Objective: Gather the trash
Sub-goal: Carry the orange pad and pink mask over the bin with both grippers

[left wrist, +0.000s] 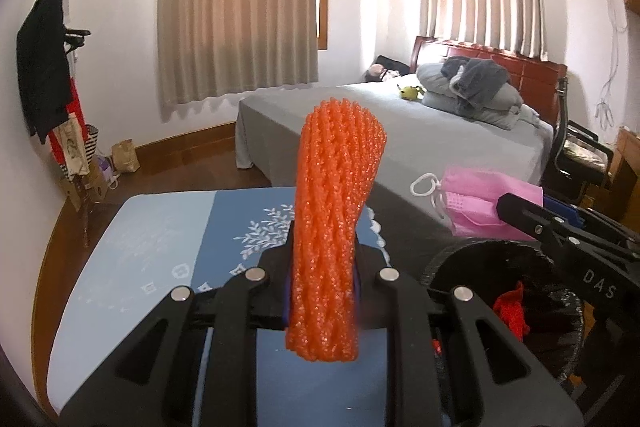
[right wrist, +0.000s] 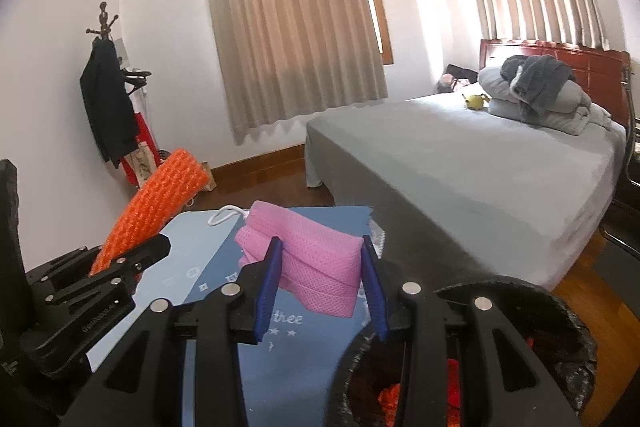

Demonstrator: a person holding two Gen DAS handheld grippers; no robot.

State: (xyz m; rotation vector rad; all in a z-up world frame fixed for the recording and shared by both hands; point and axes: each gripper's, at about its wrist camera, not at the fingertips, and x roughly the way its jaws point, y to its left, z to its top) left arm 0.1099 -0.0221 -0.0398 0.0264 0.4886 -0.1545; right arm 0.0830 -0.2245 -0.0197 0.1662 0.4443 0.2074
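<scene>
My left gripper (left wrist: 322, 267) is shut on an orange foam net sleeve (left wrist: 334, 211), which stands upright between the jaws above a blue patterned table (left wrist: 160, 267). In the right wrist view the same orange sleeve (right wrist: 160, 203) sticks up at the left. My right gripper (right wrist: 322, 267) is shut on a folded pink face mask (right wrist: 316, 259) with a white ear loop (right wrist: 226, 215). The pink mask (left wrist: 488, 203) and right gripper (left wrist: 520, 211) also appear at the right of the left wrist view. A black-lined trash bin (right wrist: 560, 307) sits below right, with red and orange scraps inside.
A bed with a grey sheet (right wrist: 480, 167) and a bundle of bedding fills the right. A coat rack with dark clothes (right wrist: 108, 107) stands by the left wall. Bags lie on the wooden floor (left wrist: 124, 157). A chair (left wrist: 580, 155) stands beside the bed.
</scene>
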